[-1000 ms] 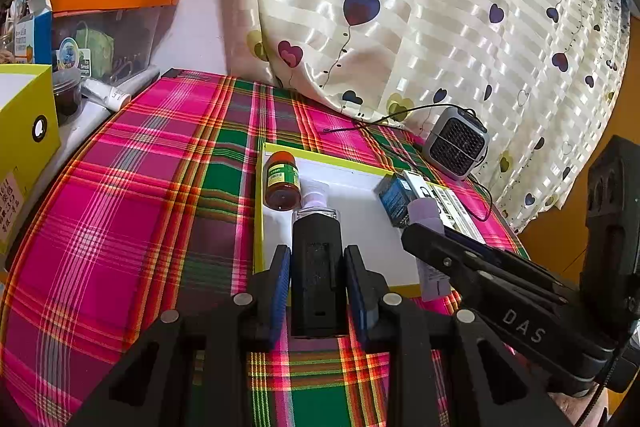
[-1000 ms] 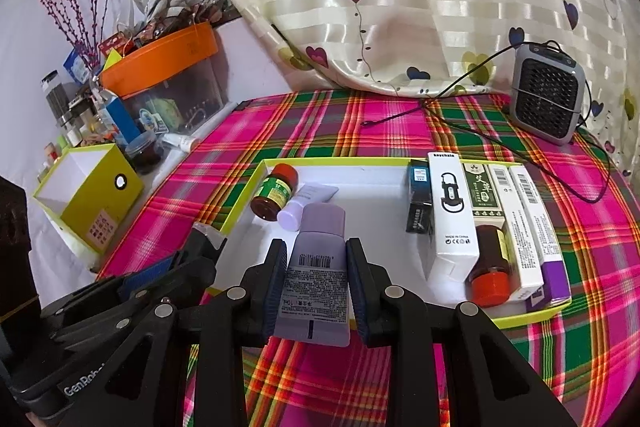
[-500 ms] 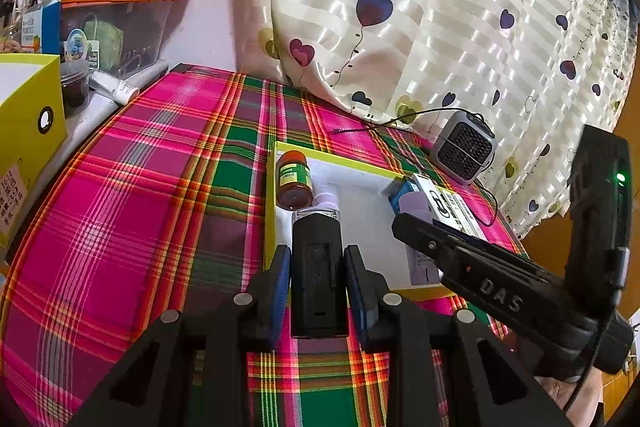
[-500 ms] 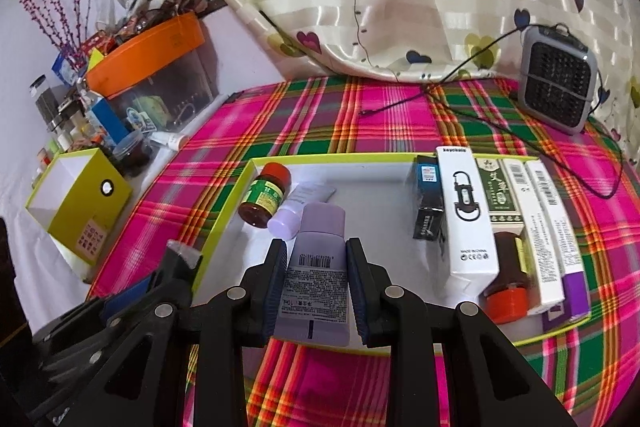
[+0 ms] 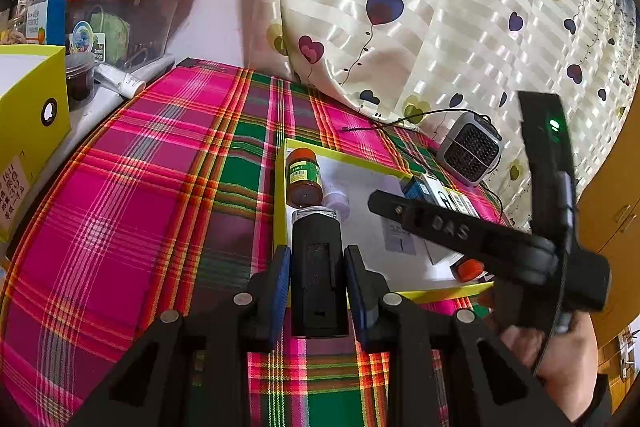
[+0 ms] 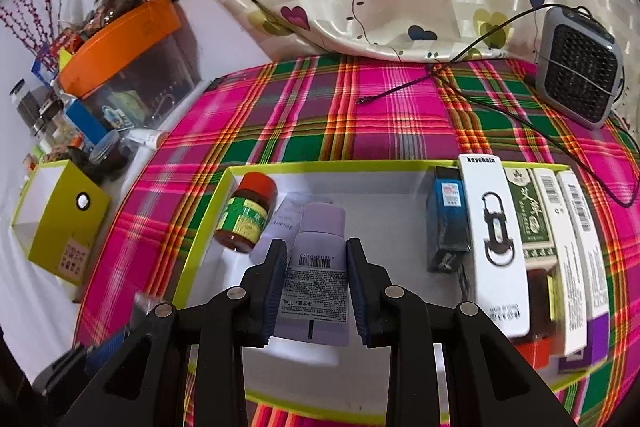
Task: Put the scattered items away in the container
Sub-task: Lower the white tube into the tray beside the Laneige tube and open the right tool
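Observation:
My left gripper point(image 5: 317, 279) is shut on a black bottle with a clear cap point(image 5: 316, 267), held just over the near left edge of the yellow-rimmed white tray point(image 5: 284, 187). My right gripper point(image 6: 316, 275) is shut on a lilac tube point(image 6: 318, 267) and holds it over the tray's point(image 6: 224, 187) left half. In the tray lie a brown jar with an orange lid point(image 6: 246, 213), a white tube point(image 6: 290, 213), a blue box point(image 6: 446, 217), a white keychain box point(image 6: 494, 247) and several more boxes. The right gripper's body point(image 5: 460, 231) crosses the left wrist view.
The tray sits on a pink and green plaid cloth point(image 6: 320, 115). A grey mini heater point(image 6: 578, 67) with a black cable stands at the back right. A yellow box point(image 6: 60, 219), an orange-lidded bin point(image 6: 120, 39) and small clutter line the left side. A heart-print curtain point(image 5: 440, 7) hangs behind.
Both grippers have moved forward towards the tray. The right gripper has come in lower over the tray's inside with the lilac tube; the left one now reaches the tray's edge.

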`<state>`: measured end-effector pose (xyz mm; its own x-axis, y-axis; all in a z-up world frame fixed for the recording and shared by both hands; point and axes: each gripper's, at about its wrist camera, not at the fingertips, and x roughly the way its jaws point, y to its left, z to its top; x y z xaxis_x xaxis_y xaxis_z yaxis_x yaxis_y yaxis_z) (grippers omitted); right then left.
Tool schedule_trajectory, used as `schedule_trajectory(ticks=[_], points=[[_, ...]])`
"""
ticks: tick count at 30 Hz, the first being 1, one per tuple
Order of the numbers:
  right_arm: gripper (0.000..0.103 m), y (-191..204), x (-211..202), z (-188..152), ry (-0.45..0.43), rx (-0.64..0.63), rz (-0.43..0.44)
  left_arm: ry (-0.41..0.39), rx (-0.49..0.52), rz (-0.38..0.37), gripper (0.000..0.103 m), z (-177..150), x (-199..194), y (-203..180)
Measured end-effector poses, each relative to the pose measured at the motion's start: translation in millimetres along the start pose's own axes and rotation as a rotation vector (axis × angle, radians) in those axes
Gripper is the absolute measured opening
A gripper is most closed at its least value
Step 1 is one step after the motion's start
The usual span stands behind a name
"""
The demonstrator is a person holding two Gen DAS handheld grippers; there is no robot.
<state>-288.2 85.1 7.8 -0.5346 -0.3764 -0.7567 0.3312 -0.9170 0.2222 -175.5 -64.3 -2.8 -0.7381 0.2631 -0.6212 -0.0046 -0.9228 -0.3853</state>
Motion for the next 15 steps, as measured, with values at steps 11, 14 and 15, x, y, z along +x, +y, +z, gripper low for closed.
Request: schedule_trajectory(ticks=[11,14,15], points=[[0.032,-4,30,23,0.045,0.030,-0.003,0.006,-0.003,0.000,0.028,0,2,1],[0.032,-8,29,22,0.040,0.045,0.005,0.009,-0.003,0.001,0.028,-1,3,1],[0.032,-10,27,21,0.034,0.052,0.009,0.009,-0.002,0.002,0.028,-1,3,1]])
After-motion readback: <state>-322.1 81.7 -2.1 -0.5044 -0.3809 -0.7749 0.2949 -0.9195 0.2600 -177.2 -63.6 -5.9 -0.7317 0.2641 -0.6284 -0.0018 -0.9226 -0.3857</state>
